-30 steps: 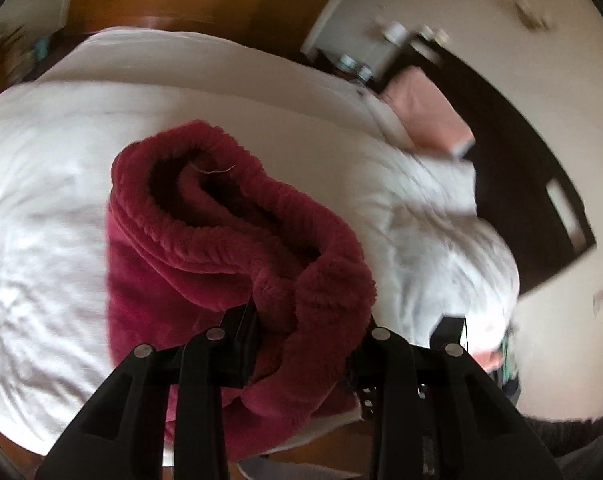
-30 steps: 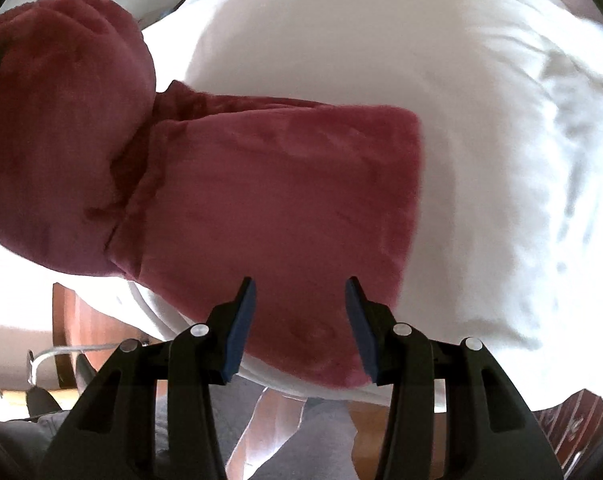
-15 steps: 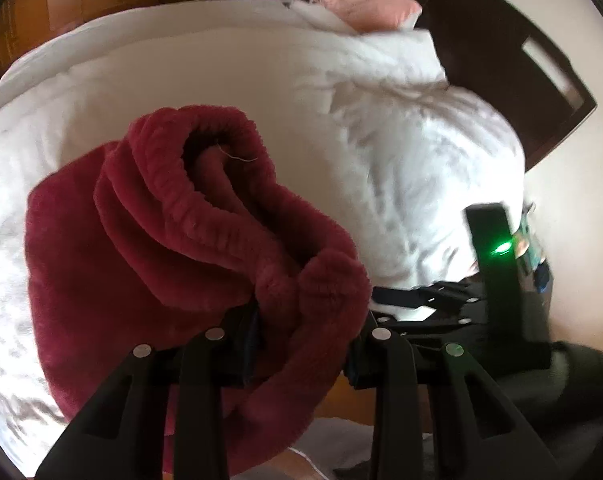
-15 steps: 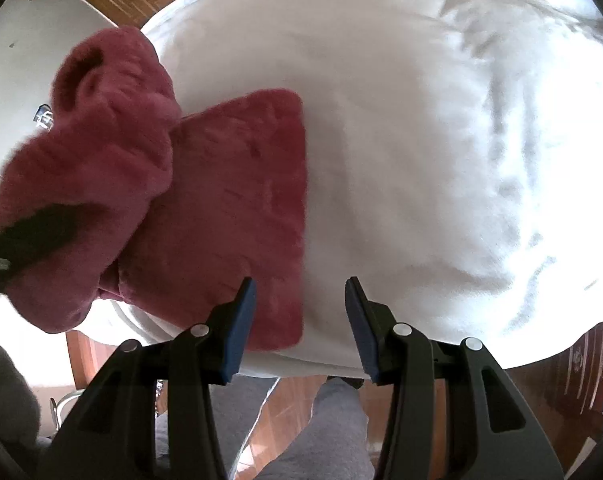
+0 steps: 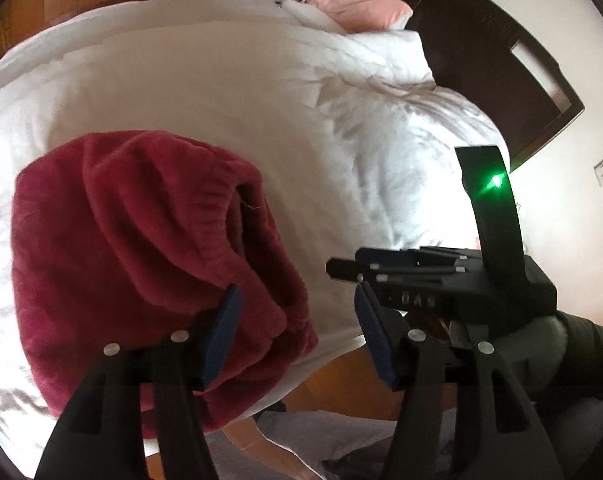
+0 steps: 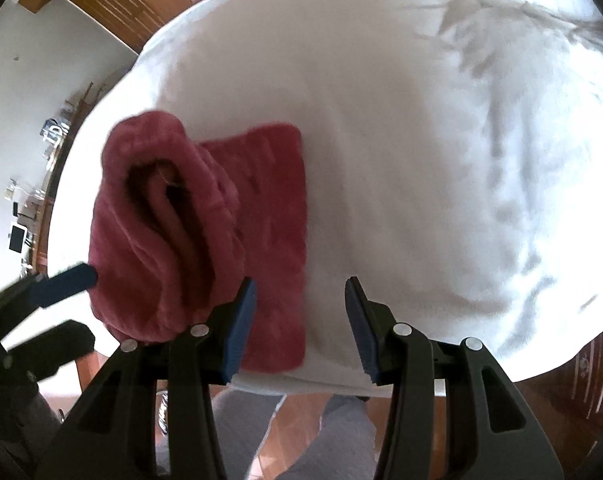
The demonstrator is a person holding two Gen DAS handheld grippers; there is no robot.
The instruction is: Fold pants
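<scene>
Compared with half a second ago, the left gripper [image 5: 297, 326] has released the pants [image 5: 141, 272]: its jaws, then clamped on the waistband, now stand wide apart, with only the left pad [image 5: 223, 334] against the fabric. There is one pair of pants, one bed [image 5: 241, 92], one pink pillow [image 5: 357, 6] and two grippers. The red pants lie folded in a bundle on the white bed near its front edge, waistband uppermost. The right gripper [image 6: 299, 326] is equally wide open and holds nothing; its left pad [image 6: 241, 326] sits over the pants' edge, and contact cannot be determined.
</scene>
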